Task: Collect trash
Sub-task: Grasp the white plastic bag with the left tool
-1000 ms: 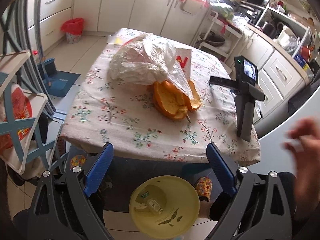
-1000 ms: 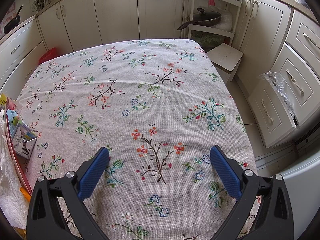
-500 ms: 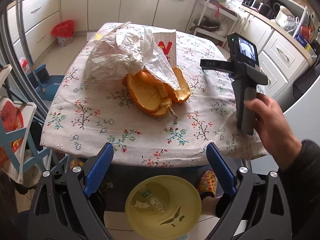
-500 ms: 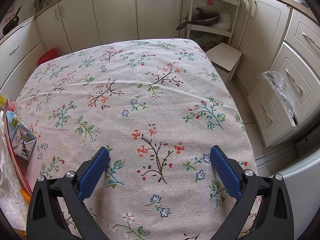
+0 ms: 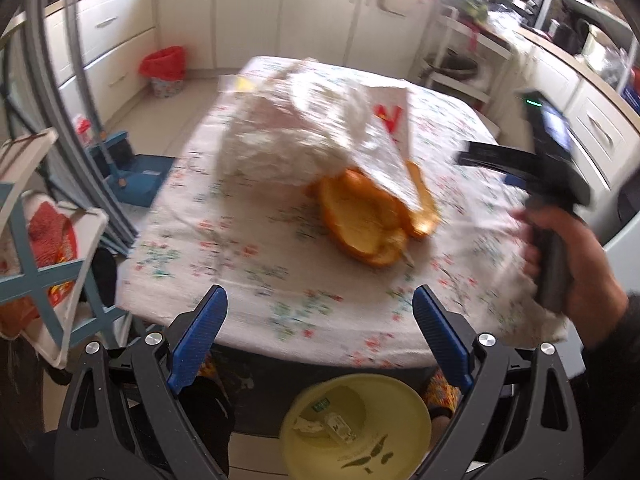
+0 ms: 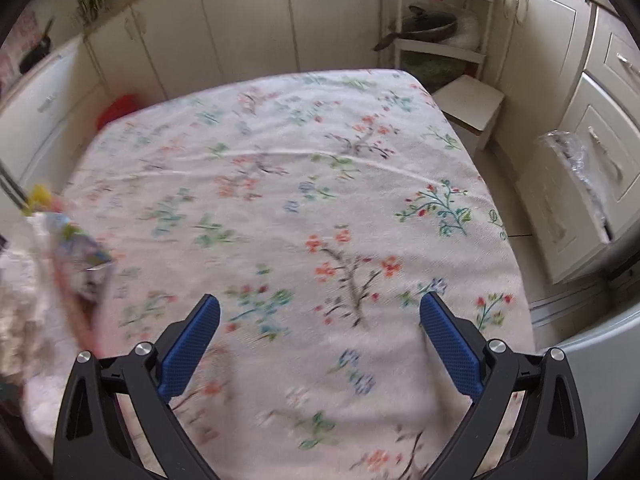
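A crumpled white plastic bag (image 5: 296, 136) lies in the middle of the floral tablecloth (image 5: 248, 264), partly covering orange pumpkin peel (image 5: 360, 220) and a white carton with red print (image 5: 390, 114). My left gripper (image 5: 320, 308) hangs open at the table's near edge, above a yellow bin (image 5: 356, 424) holding scraps. A hand (image 5: 576, 264) grips the other gripper's handle at the right. My right gripper (image 6: 320, 320) is open over bare cloth (image 6: 320, 184); the bag and a colourful wrapper (image 6: 80, 256) show blurred at its left edge.
A red-lined bin (image 5: 164, 66) stands on the floor by the cabinets. A blue dustpan (image 5: 128, 168) and a blue-framed rack (image 5: 36, 248) are left of the table. A white shelf unit with a pan (image 6: 432, 28) and drawers (image 6: 592, 176) stand right.
The left gripper has swung, blurring its view, and the table sits slightly closer. The hand has closed on the right gripper's handle, and the right view has shifted, showing more of the bag at left.
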`<control>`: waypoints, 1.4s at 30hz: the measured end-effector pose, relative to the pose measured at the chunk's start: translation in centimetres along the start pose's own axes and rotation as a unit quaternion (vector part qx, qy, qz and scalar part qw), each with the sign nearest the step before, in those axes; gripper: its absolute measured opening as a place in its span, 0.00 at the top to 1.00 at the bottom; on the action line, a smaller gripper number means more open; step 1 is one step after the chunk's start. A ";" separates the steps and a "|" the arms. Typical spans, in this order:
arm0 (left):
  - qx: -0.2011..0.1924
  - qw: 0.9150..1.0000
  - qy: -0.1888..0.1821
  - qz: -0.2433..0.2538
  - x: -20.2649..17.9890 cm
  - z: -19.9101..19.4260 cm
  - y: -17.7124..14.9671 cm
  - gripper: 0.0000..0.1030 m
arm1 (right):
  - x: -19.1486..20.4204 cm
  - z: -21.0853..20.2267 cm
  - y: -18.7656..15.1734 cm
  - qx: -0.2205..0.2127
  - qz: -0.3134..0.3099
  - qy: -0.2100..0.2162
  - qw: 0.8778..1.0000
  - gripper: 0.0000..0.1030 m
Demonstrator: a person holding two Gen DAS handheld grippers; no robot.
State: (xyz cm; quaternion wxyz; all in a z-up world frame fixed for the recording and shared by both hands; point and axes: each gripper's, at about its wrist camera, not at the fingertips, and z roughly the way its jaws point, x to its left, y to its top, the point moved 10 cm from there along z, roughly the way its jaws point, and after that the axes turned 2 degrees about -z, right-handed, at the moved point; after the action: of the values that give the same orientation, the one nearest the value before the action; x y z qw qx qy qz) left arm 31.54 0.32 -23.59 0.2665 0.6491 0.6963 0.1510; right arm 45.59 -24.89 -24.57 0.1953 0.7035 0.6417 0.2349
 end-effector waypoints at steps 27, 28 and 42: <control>-0.071 0.996 0.053 0.032 -0.4 2.9 8.0 0.23 | 5.6 -10.5 -3.9 -0.064 -0.055 0.146 0.986 0.07; -0.074 0.994 0.062 0.044 -0.6 3.1 8.4 0.27 | 5.7 -10.5 -3.9 -0.063 -0.053 0.147 0.986 0.07; -0.064 0.997 -0.013 0.046 -1.8 2.9 9.5 0.92 | 6.3 -10.3 -4.2 -0.059 -0.060 0.156 0.984 0.07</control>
State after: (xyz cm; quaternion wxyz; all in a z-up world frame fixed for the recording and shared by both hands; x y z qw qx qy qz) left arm 40.97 -0.76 -20.34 0.3096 0.6640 0.6509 0.1989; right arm 36.59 -18.48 -18.07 0.1472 0.6059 0.6902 0.3671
